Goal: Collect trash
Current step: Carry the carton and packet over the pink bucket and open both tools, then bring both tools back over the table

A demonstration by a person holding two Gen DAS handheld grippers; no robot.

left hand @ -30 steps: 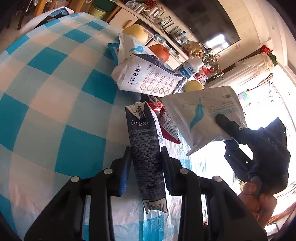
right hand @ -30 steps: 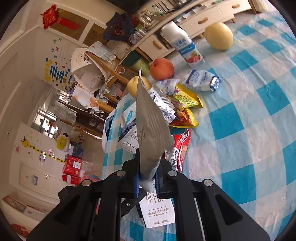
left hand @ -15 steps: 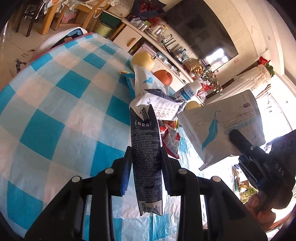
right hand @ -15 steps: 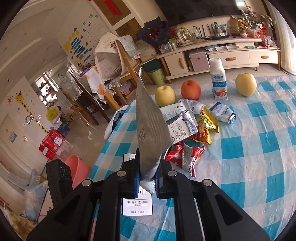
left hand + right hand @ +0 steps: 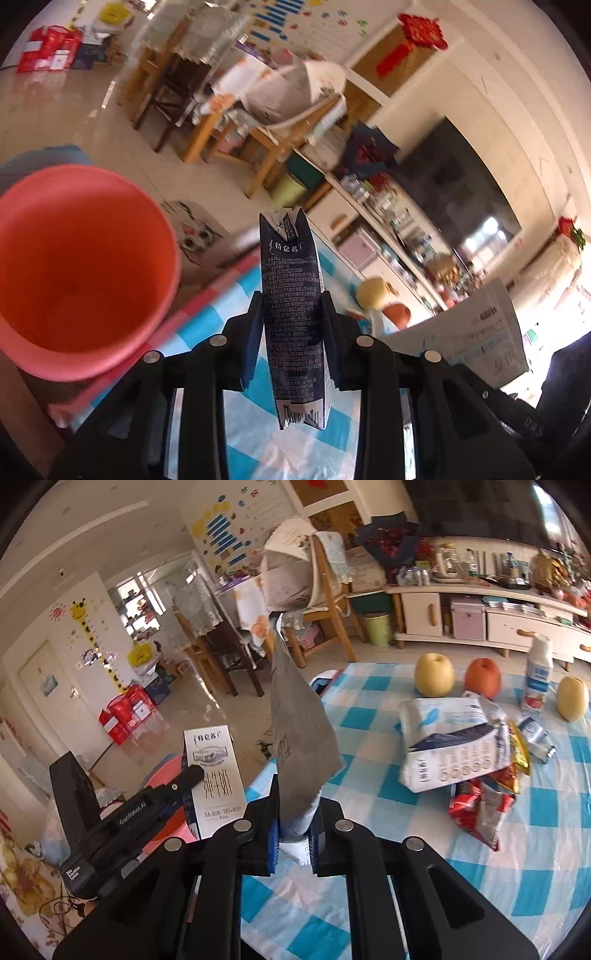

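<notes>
Pink bin (image 5: 79, 266): wide round plastic tub, sitting on the floor just off the near left edge of the desk (image 5: 424, 878); looking empty, rim facing up.

Flattened milk pouch (image 5: 299, 734): large pale grey-white sheet, standing edge-on in the right claw (image 5: 293, 838), which is clamping its lower corner over the desk's left edge. Probably very light, limp and slick; it is staying upright only because it is being pinched low down.

Milk carton (image 5: 293, 317): dark blue, printed text, folded gable top, slightly squashed. The left claw (image 5: 293, 339) is gripping it across its narrow sides at mid-height, near the bin. Likely empty and light, with thin walls yielding under pressure; the flat sides are the sound hold.

Remaining wrappers (image 5: 480, 805) and a second pouch (image 5: 454, 746): lying mid-desk, crinkly, soft.
</notes>
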